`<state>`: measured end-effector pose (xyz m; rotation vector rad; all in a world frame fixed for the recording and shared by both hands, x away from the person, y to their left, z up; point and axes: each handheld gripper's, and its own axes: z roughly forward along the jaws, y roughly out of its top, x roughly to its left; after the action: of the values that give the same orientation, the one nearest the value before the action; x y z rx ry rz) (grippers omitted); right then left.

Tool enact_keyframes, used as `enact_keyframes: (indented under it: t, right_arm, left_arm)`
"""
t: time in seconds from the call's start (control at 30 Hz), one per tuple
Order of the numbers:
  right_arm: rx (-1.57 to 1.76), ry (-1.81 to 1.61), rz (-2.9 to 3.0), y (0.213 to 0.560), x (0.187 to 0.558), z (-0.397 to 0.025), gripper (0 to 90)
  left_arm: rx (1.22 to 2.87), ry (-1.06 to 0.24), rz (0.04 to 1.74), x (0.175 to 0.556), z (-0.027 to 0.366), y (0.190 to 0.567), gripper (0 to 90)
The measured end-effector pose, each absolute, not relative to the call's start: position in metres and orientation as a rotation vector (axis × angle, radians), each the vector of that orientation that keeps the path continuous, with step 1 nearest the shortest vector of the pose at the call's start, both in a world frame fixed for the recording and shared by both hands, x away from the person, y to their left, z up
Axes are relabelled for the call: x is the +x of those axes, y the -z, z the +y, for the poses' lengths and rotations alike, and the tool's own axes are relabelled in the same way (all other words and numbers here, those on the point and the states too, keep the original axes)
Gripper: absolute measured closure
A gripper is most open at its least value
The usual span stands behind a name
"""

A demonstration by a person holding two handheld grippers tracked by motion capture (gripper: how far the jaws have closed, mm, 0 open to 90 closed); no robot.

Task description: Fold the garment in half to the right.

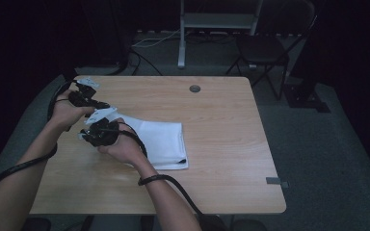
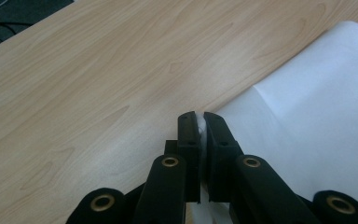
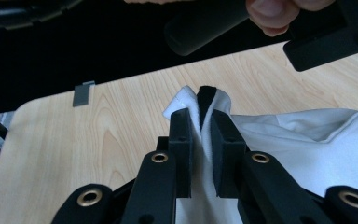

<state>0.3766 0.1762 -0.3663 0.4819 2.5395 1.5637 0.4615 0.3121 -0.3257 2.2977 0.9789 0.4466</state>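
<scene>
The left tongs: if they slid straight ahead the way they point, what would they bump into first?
Probably nothing: the left tongs, shut on the white cloth, point across bare wooden table, though depth there is hard to judge.

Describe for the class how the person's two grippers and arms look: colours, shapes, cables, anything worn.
Both the left gripper and right gripper have black, blocky jaws on black links with brass-ringed pivots. A pale plate tops each in the high view. Black cables trail along the bare forearms, no sleeves.
</scene>
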Motion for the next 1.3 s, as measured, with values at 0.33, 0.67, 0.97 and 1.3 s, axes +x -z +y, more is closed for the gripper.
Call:
enact_keyframes:
  t: [0.33,0.67,0.97,1.3]
  right_arm:
    - [0.495,-1.649,2.506,0.356,0.377,0.169,80.6]
    - [0.496,-1.688,2.498,0.350,0.377,0.166,80.5]
    - [0.497,-1.724,2.477,0.344,0.375,0.162,80.5]
    - [0.508,-1.761,2.443,0.337,0.376,0.152,80.4]
  left_arm:
    - [2.322,-0.473,0.978,0.460,0.309,0.317,86.1]
    - [2.342,-0.497,0.986,0.460,0.308,0.311,86.2]
    - [2.361,-0.518,0.971,0.460,0.298,0.301,86.2]
    - [2.376,-0.526,0.955,0.460,0.291,0.292,86.2]
